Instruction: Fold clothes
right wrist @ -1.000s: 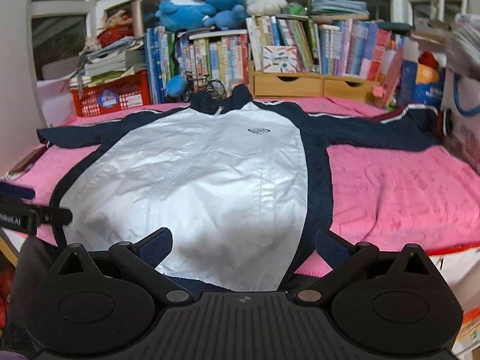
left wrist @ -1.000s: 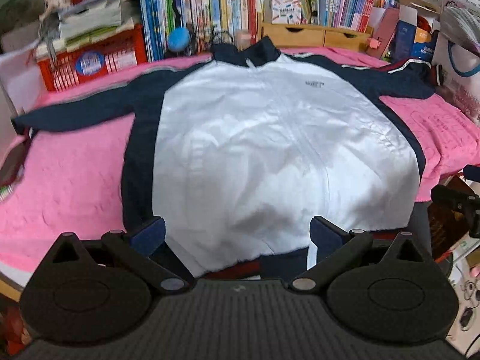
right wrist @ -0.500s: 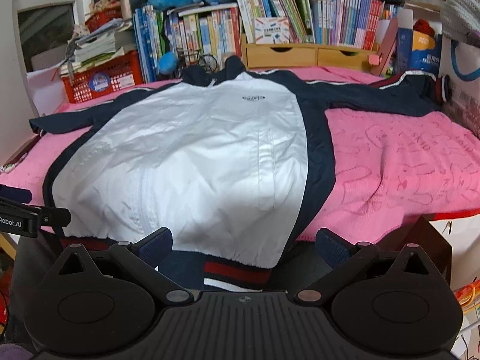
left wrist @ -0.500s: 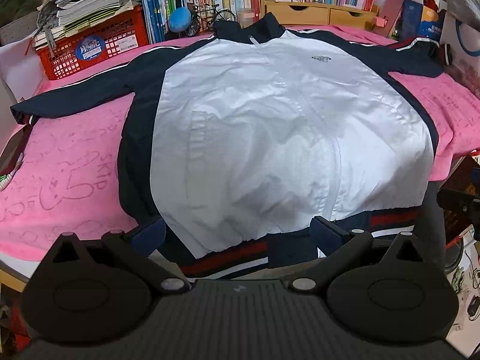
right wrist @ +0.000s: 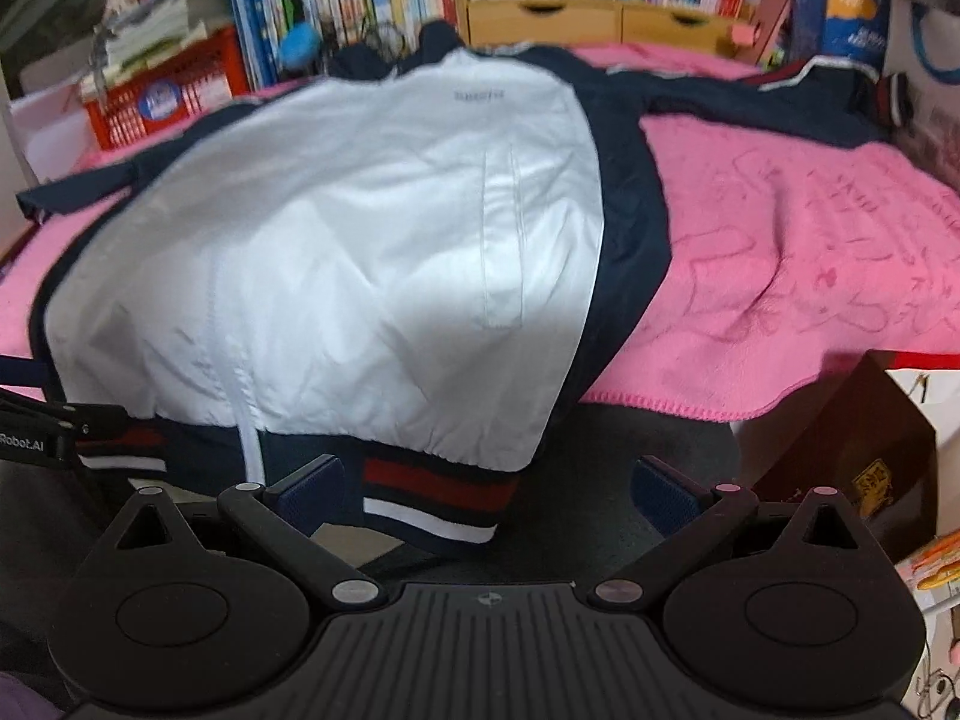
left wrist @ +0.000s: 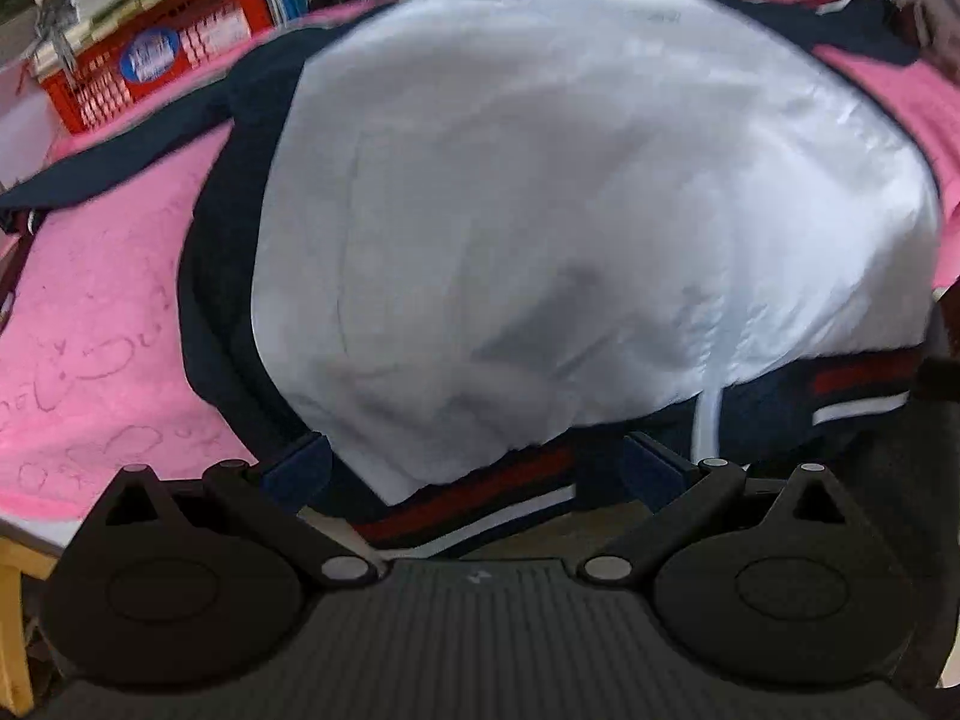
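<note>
Left wrist view: left gripper (left wrist: 474,468) and right gripper (right wrist: 489,489), fingers apart, sit at the striped hem of the jacket (right wrist: 360,228) spread on the pink blanket (right wrist: 780,276)

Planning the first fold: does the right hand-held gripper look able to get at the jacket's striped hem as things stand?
Probably yes. The right hand-held gripper is open, the striped hem hangs off the pink blanket edge directly between its fingers, and nothing lies between.

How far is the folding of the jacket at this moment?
Done: the jacket lies spread flat on the pink blanket, sleeves out. In hand: the left gripper and right gripper, both open, sit at its striped hem. Left: every fold.
</note>
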The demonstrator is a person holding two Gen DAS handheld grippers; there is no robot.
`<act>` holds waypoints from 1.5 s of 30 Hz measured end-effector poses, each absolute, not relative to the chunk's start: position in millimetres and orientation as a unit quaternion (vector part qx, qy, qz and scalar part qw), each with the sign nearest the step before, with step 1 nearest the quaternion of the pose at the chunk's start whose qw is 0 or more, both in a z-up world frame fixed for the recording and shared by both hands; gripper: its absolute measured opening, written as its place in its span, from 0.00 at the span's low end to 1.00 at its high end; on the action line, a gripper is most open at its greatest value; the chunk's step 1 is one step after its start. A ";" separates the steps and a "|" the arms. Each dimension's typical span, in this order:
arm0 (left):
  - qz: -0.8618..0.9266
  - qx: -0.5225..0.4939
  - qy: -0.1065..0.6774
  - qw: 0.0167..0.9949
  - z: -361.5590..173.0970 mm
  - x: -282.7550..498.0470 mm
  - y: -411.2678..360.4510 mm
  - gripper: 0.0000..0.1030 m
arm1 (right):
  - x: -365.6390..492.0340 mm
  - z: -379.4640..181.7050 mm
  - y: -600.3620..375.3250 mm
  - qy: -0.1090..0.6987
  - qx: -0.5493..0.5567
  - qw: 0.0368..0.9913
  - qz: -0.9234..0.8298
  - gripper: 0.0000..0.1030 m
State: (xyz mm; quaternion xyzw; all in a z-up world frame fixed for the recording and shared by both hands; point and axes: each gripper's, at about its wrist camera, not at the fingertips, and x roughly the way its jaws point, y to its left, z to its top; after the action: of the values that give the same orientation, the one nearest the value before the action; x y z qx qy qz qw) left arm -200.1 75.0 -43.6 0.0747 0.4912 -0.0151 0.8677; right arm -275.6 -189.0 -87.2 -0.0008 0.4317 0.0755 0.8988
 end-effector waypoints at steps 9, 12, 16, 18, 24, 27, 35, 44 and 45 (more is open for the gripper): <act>-0.042 0.021 0.388 0.920 30.9 -127.1 91.1 1.00 | -200.2 -48.8 -265.0 0.318 0.039 0.947 -0.009 1.00; -0.027 0.008 0.391 0.920 25.2 -91.8 89.5 1.00 | -165.2 -39.9 -301.0 0.272 0.059 0.959 -0.059 1.00; -0.007 -0.007 0.409 0.912 8.2 -56.4 93.5 1.00 | -118.6 -28.1 -349.0 0.208 0.086 0.966 -0.126 0.98; 0.008 0.000 0.416 0.909 -0.4 -41.3 96.5 1.00 | -96.6 -28.8 -374.4 0.191 0.108 0.964 -0.152 0.84; 0.057 0.030 0.433 0.899 -27.8 -13.2 99.3 1.00 | -36.7 -58.2 -450.6 0.207 0.201 0.935 -0.207 0.46; 0.048 0.006 0.420 0.906 -35.4 -11.9 105.8 1.00 | -13.0 -69.2 -464.9 0.212 0.203 0.924 -0.246 0.50; 0.043 0.000 0.348 0.937 -48.7 -22.7 105.6 1.00 | 42.5 -87.1 -499.6 0.216 0.250 0.894 -0.301 0.48; 0.043 -0.003 0.346 0.937 -48.1 -18.6 105.1 1.00 | 37.3 -76.5 -497.1 0.182 0.177 0.910 -0.327 0.40; 0.043 -0.003 0.345 0.937 -48.0 -18.5 105.0 1.00 | 36.9 -76.8 -496.2 0.181 0.164 0.911 -0.333 0.46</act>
State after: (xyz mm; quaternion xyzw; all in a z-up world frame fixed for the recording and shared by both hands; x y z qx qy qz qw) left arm -18.5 105.0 -48.0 -0.0031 0.3454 0.0427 0.9375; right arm 36.9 -496.2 -76.8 0.1636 0.1811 -0.3334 0.9106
